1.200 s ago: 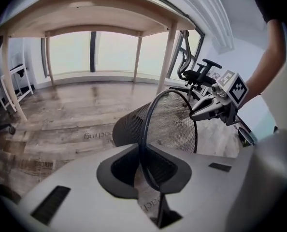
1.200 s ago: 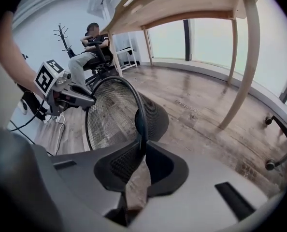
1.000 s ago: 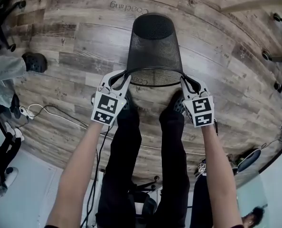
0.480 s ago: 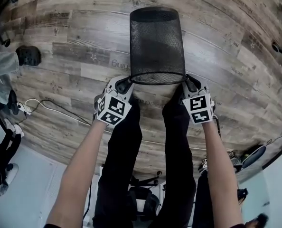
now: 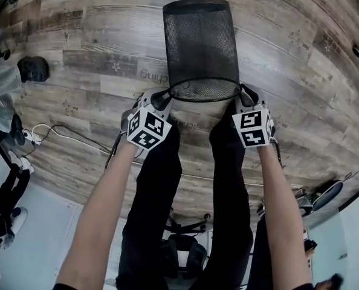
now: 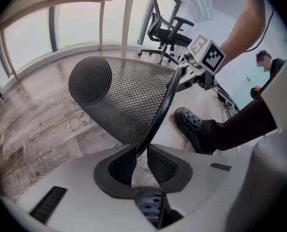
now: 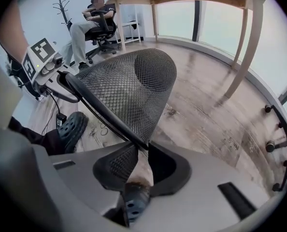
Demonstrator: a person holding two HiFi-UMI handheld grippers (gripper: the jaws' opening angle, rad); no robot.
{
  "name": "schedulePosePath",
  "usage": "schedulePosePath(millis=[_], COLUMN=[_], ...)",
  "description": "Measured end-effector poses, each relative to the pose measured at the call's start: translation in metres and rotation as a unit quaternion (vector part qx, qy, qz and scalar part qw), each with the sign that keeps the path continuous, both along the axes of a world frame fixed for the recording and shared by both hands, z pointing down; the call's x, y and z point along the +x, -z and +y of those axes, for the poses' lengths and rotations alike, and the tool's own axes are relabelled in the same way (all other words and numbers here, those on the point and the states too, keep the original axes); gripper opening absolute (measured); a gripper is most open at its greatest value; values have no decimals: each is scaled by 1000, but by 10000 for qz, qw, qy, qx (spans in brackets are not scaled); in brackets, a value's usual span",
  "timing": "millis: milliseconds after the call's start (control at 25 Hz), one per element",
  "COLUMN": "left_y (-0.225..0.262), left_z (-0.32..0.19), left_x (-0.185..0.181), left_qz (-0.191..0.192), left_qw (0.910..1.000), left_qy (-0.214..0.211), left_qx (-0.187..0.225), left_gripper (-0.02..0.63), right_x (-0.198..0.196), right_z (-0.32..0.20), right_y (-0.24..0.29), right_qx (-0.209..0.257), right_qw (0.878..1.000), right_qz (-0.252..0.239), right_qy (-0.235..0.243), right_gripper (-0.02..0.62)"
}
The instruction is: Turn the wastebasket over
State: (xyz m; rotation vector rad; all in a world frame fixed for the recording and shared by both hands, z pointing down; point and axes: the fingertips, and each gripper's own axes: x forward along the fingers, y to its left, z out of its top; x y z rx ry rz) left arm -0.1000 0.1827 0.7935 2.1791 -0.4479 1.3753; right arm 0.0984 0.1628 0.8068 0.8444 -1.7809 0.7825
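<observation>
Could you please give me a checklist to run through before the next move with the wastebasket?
1. Left hand-held gripper clamped on the wastebasket rim: ok.
2. Right hand-held gripper clamped on the opposite side of the rim: ok; its jaws have just been opening slightly, with the rim between them.
3. Wastebasket empty: ok, nothing shows through the mesh.
4. Bare floor beyond its base: ok.
5. Shoe clear of the rim: cannot tell, it is close.
</observation>
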Motion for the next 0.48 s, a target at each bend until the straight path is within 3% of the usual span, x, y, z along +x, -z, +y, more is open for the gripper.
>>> schedulePosePath(millis=[240,480], left_y=[-3,-1], left_z=[2,2], left_x=[1,5], left_qz=[-23,7], left_qw=[10000,9999], left_qy=[58,163], left_qx=[-30,12], left_gripper=[75,77], right_x=[0,20], right_z=[3,9], right_y=[-3,24], right_qx=[-143,-276], right_qw=[9999,9982], right_qz=[53,15], right_qy=[-56,-533], right_gripper=[89,171])
